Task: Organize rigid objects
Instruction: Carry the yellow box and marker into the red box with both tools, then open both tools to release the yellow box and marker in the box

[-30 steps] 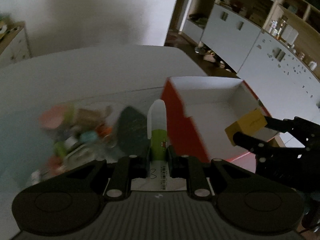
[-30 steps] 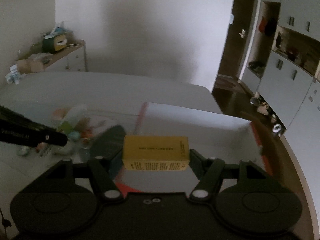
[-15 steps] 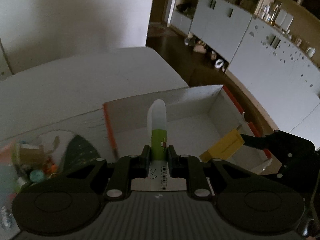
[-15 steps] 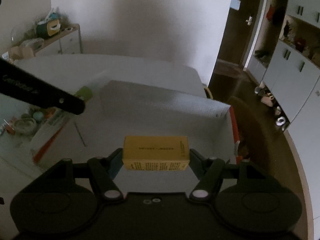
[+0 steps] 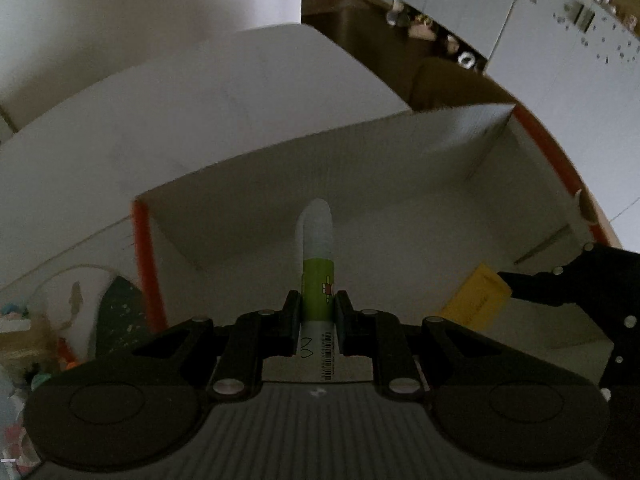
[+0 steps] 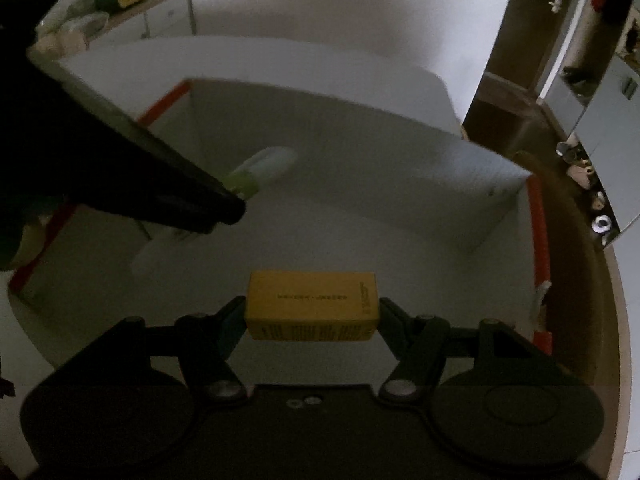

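Left wrist view: a green-and-white tube [image 5: 317, 268] is pinched between the closed-in fingers of the left gripper [image 5: 317, 312], held over the open white cardboard box [image 5: 360, 168] with orange edges. Inside that box, to the tube's right, the right gripper [image 6: 312, 312] clamps a yellow carton [image 6: 313, 306] by its ends. The box sits on the white worktop [image 5: 240, 80].

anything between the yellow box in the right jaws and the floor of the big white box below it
Nothing visible. The yellow box hangs over bare floor of the white box; the green tube in the left gripper is off to the left.
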